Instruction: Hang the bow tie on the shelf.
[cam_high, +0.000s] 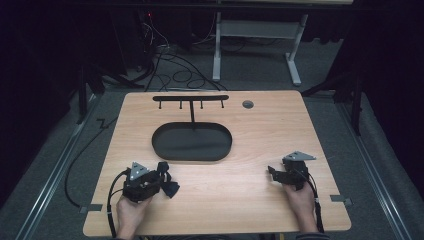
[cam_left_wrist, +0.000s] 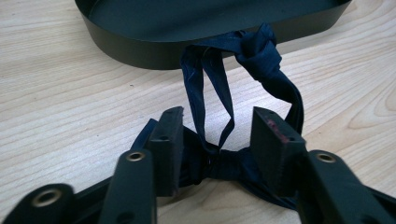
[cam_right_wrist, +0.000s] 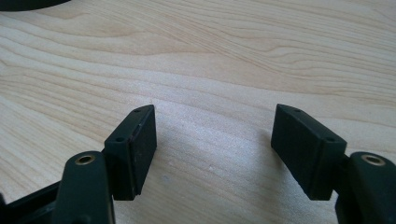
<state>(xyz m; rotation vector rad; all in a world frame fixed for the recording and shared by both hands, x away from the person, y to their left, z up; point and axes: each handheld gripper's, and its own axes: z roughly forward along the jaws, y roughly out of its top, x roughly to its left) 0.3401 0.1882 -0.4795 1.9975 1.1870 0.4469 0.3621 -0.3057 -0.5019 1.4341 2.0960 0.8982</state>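
Note:
A dark navy bow tie lies on the wooden table, near the front left. Its strap runs away in a knotted loop toward the black oval tray. My left gripper is low over the tie, its jaws standing either side of the centre knot. The wings reach under and past the pads, which do not visibly press the cloth. In the high view the left gripper covers most of the bow tie. My right gripper rests open over bare wood at the front right.
The black oval tray sits mid-table, and a black T-shaped rack with small hooks rises behind it. A round cable hole is near the far edge. Cables and a desk frame lie on the floor beyond.

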